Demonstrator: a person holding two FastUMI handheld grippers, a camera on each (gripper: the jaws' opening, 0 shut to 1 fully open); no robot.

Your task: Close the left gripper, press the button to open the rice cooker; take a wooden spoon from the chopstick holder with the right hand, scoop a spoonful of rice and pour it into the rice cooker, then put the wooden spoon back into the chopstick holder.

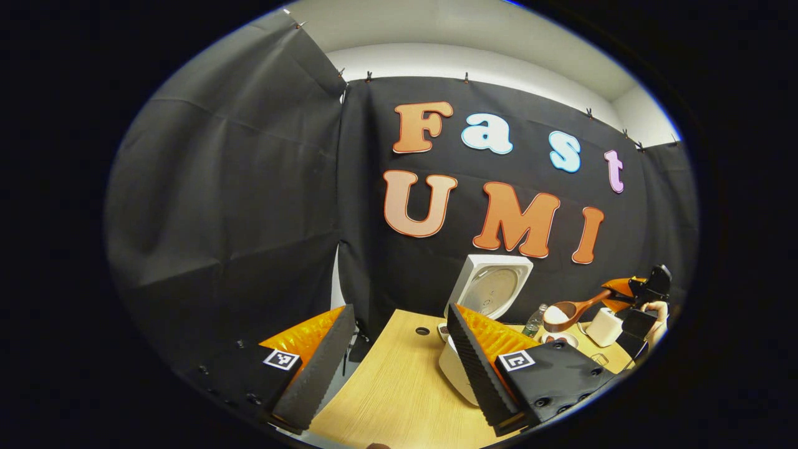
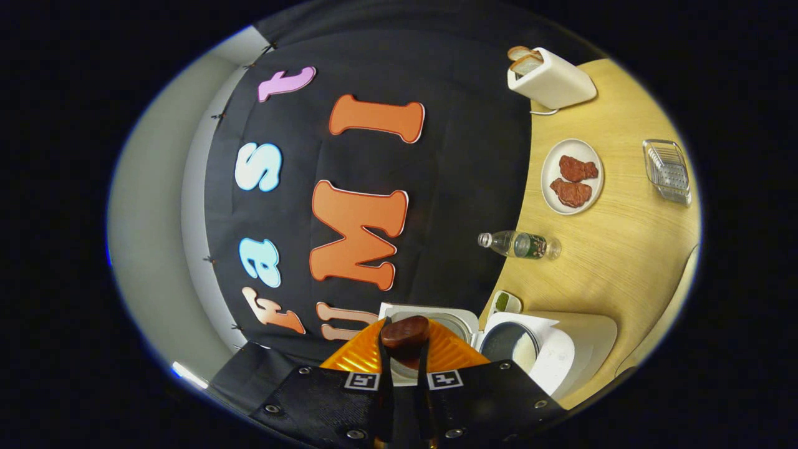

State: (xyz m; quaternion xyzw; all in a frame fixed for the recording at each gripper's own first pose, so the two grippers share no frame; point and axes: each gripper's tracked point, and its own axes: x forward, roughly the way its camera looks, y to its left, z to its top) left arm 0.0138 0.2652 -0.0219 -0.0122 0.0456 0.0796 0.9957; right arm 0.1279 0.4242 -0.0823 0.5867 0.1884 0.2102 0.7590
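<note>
The white rice cooker (image 1: 455, 368) stands on the wooden table (image 1: 399, 386) with its lid (image 1: 492, 287) raised. My left gripper (image 1: 399, 312) hangs open above the table just left of the cooker, with nothing between its fingers. To the right of the cooker, the wooden spoon (image 1: 564, 315) carries white rice in its bowl, and my right gripper (image 1: 645, 293) holds its handle. In the right gripper view my right gripper (image 2: 405, 342) is shut on the spoon (image 2: 405, 332), seen end-on. The open rice cooker (image 2: 561, 355) lies just beyond, with its inner pot (image 2: 511, 346) showing.
A white toaster (image 2: 548, 78) with bread, a plate (image 2: 552, 153) of brown meat, a lying bottle (image 2: 520, 244), a clear glass container (image 2: 667, 171) and a small dish (image 2: 505, 302) stand on the table (image 2: 623, 262). A hand (image 1: 658, 312) holds the right gripper.
</note>
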